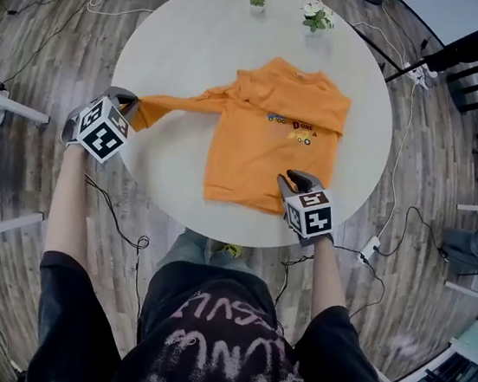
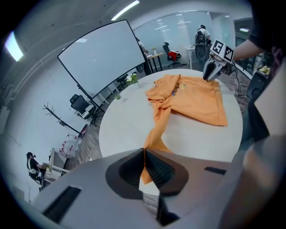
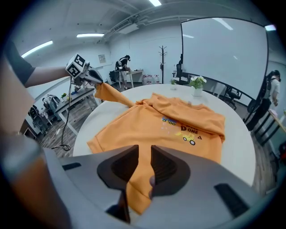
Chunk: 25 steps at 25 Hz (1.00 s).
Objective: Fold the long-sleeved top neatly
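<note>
Long-sleeved top lies front-up on the round surface, and the folding looks barely begun. At the left, the left gripper has its jaws clamped on the stretched-out sleeve. At the near hem, the right gripper hovers with its jaws narrowly apart, gripping nothing.

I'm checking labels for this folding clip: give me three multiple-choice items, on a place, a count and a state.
1. Where does the orange top lie? A. floor B. chair C. round table
2. How many potted plants stand on the table? A. two B. one C. four
3. The left hand-held gripper is: A. open and empty B. shut on the sleeve C. shut on a plant
C: it is spread on that table. A: both stand at the far edge. B: its jaws pinch the sleeve's end.
</note>
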Each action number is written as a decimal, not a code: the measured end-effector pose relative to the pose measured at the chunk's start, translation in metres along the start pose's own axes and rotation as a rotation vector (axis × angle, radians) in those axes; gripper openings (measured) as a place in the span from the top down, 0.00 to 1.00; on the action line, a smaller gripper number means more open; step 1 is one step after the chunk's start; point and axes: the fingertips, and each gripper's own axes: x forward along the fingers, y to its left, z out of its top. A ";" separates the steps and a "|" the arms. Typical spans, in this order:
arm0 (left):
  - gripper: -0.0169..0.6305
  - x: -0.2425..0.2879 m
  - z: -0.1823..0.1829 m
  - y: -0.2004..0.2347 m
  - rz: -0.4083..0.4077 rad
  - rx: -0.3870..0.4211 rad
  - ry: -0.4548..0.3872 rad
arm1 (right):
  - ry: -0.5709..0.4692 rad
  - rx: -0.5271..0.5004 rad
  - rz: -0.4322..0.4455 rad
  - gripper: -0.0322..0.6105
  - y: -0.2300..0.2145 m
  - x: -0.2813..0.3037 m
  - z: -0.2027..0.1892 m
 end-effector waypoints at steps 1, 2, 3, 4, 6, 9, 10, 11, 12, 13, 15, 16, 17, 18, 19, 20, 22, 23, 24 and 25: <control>0.95 0.003 0.002 0.012 0.007 0.006 -0.007 | 0.000 0.006 -0.006 0.81 0.000 0.003 0.005; 0.95 0.005 0.004 0.024 0.015 0.015 -0.014 | 0.000 0.013 -0.011 0.81 0.000 0.005 0.009; 0.95 0.007 0.006 0.035 0.027 0.028 -0.021 | 0.001 0.019 -0.015 0.81 0.000 0.008 0.012; 0.95 0.008 0.010 0.048 0.048 0.046 -0.031 | 0.003 0.025 -0.019 0.81 0.001 0.010 0.015; 0.95 0.004 0.024 0.075 0.112 0.074 -0.075 | 0.005 0.039 -0.030 0.81 0.000 0.015 0.021; 0.95 -0.004 0.046 0.091 0.124 0.086 -0.168 | 0.009 0.051 -0.039 0.81 -0.003 0.023 0.030; 0.95 -0.001 0.044 0.084 0.089 0.101 -0.167 | 0.011 0.048 -0.038 0.81 -0.004 0.028 0.033; 0.95 0.005 0.038 0.075 0.047 0.124 -0.147 | 0.012 0.043 -0.038 0.81 -0.005 0.033 0.039; 0.95 0.013 0.029 0.065 0.003 0.145 -0.120 | 0.013 0.037 -0.039 0.80 -0.006 0.040 0.046; 0.95 0.021 0.018 0.053 -0.046 0.155 -0.094 | 0.012 0.031 -0.039 0.80 -0.006 0.046 0.054; 0.95 0.036 -0.005 0.025 -0.170 0.143 -0.056 | 0.009 0.016 -0.028 0.79 -0.001 0.061 0.072; 0.95 0.042 -0.016 0.009 -0.244 0.130 -0.040 | 0.005 0.007 -0.017 0.79 0.004 0.068 0.082; 0.95 0.047 -0.027 -0.007 -0.325 0.120 -0.020 | 0.001 -0.005 -0.004 0.79 0.010 0.076 0.091; 0.95 0.050 -0.039 -0.024 -0.410 0.113 0.004 | -0.002 -0.017 0.009 0.79 0.017 0.082 0.099; 0.94 0.051 -0.050 -0.042 -0.499 0.107 0.032 | -0.002 -0.029 0.020 0.79 0.023 0.087 0.105; 0.94 0.050 -0.061 -0.061 -0.589 0.098 0.062 | 0.000 -0.040 0.029 0.79 0.028 0.090 0.108; 0.92 0.041 -0.080 -0.098 -0.775 0.063 0.118 | 0.014 -0.055 0.039 0.79 0.035 0.096 0.110; 0.91 0.034 -0.087 -0.111 -0.860 0.039 0.140 | 0.023 -0.059 0.040 0.79 0.037 0.098 0.108; 0.90 0.028 -0.093 -0.120 -0.926 0.016 0.159 | 0.032 -0.059 0.039 0.79 0.037 0.100 0.106; 0.90 0.025 -0.099 -0.124 -0.962 -0.001 0.173 | 0.040 -0.057 0.037 0.79 0.036 0.101 0.104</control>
